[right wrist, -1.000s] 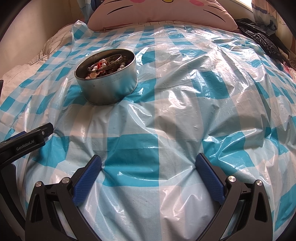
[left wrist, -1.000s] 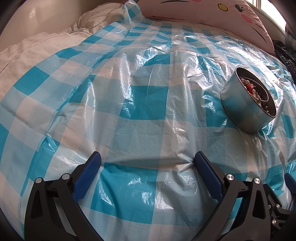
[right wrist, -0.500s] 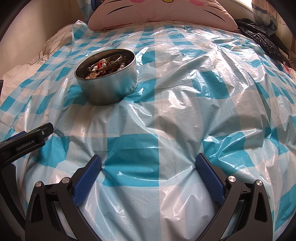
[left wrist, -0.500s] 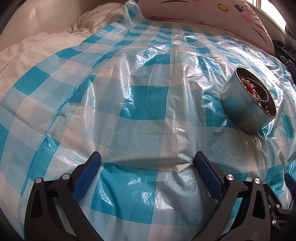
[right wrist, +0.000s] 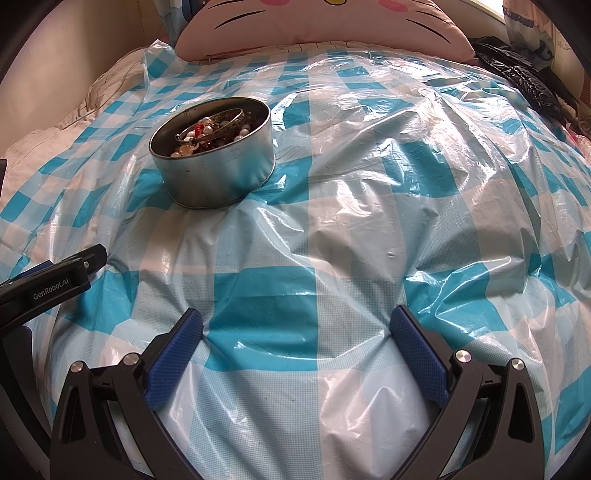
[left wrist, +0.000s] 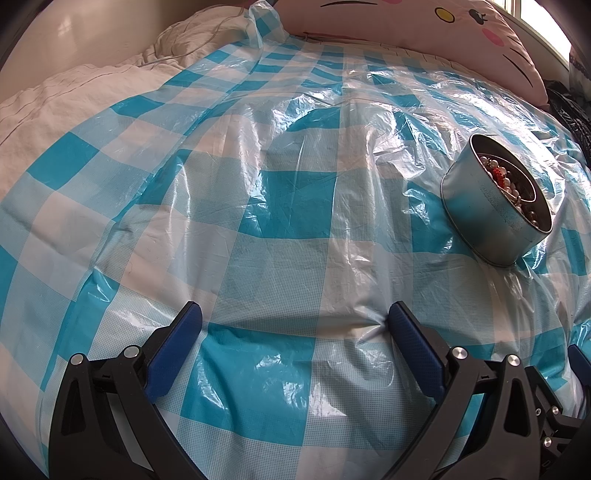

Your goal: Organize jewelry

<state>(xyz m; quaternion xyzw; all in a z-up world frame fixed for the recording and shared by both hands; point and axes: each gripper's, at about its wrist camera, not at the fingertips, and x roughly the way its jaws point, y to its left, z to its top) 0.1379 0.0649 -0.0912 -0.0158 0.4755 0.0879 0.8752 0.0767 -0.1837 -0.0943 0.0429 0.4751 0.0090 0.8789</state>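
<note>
Right wrist: tin (right wrist: 218, 173) upright, mouth up.

Sunlit bed (right wrist: 332, 258); perhaps a window (left wrist: 535, 22) behind.

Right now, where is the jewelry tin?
The jewelry tin sits on the blue checked plastic sheet, upper left in the right wrist view and far right in the left wrist view, ahead of both open grippers.
</note>
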